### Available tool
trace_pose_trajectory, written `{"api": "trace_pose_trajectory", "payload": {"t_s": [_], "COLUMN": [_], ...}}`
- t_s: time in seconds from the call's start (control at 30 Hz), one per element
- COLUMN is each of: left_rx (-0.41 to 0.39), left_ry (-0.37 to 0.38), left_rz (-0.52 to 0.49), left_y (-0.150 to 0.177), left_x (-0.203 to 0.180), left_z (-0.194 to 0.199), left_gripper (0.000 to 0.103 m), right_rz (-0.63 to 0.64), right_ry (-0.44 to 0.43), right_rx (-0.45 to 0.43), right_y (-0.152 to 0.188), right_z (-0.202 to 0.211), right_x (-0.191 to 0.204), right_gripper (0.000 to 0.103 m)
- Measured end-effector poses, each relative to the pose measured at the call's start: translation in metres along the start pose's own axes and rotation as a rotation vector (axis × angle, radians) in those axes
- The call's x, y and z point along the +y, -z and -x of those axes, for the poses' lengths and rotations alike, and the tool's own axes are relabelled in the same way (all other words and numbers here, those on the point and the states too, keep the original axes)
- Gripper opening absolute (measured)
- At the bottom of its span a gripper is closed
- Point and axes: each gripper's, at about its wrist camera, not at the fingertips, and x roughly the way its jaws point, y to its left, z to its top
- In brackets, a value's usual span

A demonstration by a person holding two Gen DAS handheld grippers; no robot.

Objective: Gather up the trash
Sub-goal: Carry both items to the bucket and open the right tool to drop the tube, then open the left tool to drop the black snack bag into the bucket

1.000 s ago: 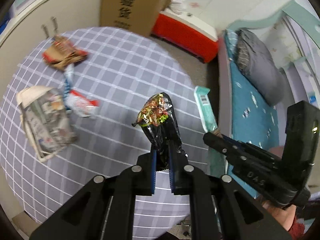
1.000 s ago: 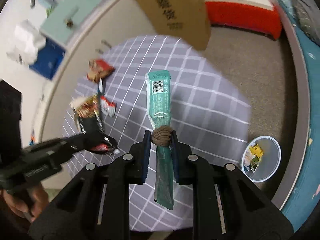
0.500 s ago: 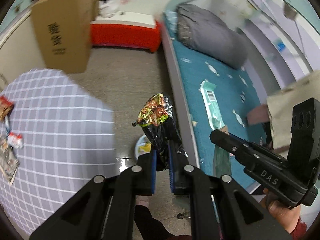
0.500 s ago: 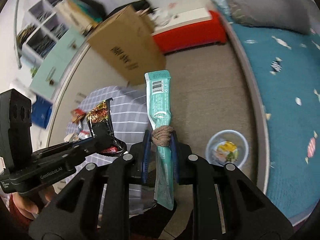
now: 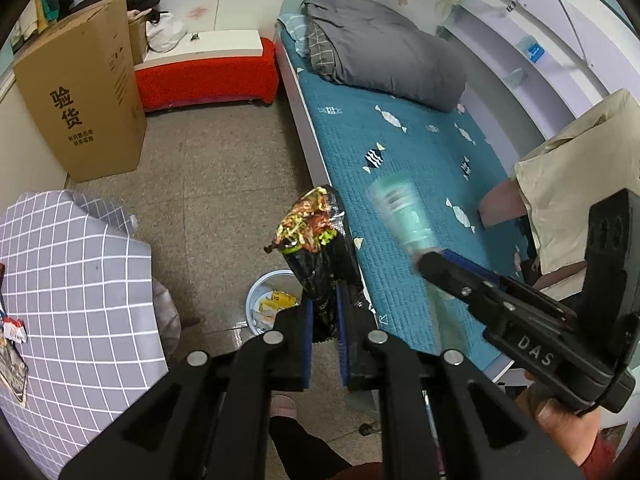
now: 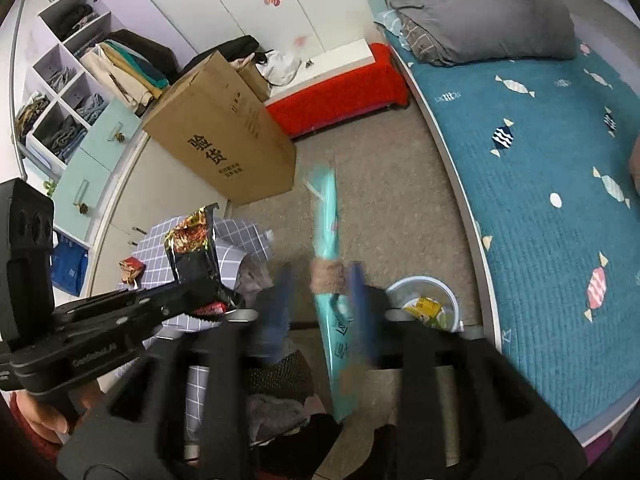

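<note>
Your right gripper (image 6: 320, 280) has just been opening: its jaws stand apart, and the teal wrapper (image 6: 326, 216), tied round with a knot of brown twine, sits loose between them, blurred as if it is already slipping. Neither pad looks to be pressing on it, though the blur makes that hard to swear to. Your left gripper (image 5: 323, 312) is clamped tight on the black snack packet (image 5: 316, 240), which stands up out of the pads.

The small bin (image 6: 424, 300) sits on the floor hard against the bed frame (image 6: 448, 160), with yellow scraps already inside. In the right wrist view it lies off to the side of the jaws, not under them, so the long, light wrapper may flutter and land on the floor or catch on the rim. It could also snag by its knot on one pad and swing.

For the left hand, the bin appears just behind the packet, but the packet is crumpled and may cling to a pad when you release. More wrappers (image 6: 130, 270) wait on the checked tablecloth (image 5: 76, 280).
</note>
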Motion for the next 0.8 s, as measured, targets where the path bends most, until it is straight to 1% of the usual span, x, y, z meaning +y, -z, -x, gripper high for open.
{"api": "trace_pose_trajectory", "payload": {"t_s": [0.03,0.2,0.4,0.8], "left_rx": [0.002,0.016,0.029,0.026], "left_ry": [-0.003,-0.012,-0.012,0.001], "left_rz": [-0.004,-0.023,-0.045,-0.106], "left_y": [-0.001,-0.006,-0.01,-0.015], "left_x": [-0.003,-0.013,-0.023,-0.053], "left_z": [-0.001,-0.007,-0.015,-0.019], "left_gripper": [0.01,0.01,0.01,0.01], "right_rz": [0.0,-0.007,0.026,-0.005], "right_ry": [0.013,0.008,0.06,0.082], "right_rx": [-0.014,-0.02,-0.08,-0.141], "right_y": [-0.002,-0.005,-0.009,-0.004], "right_z": [0.0,0.001,0.021,0.047], "right_x": [-0.002,-0.01,-0.012,-0.025], "right_gripper": [0.061,0.061,0.062,0.065]}}
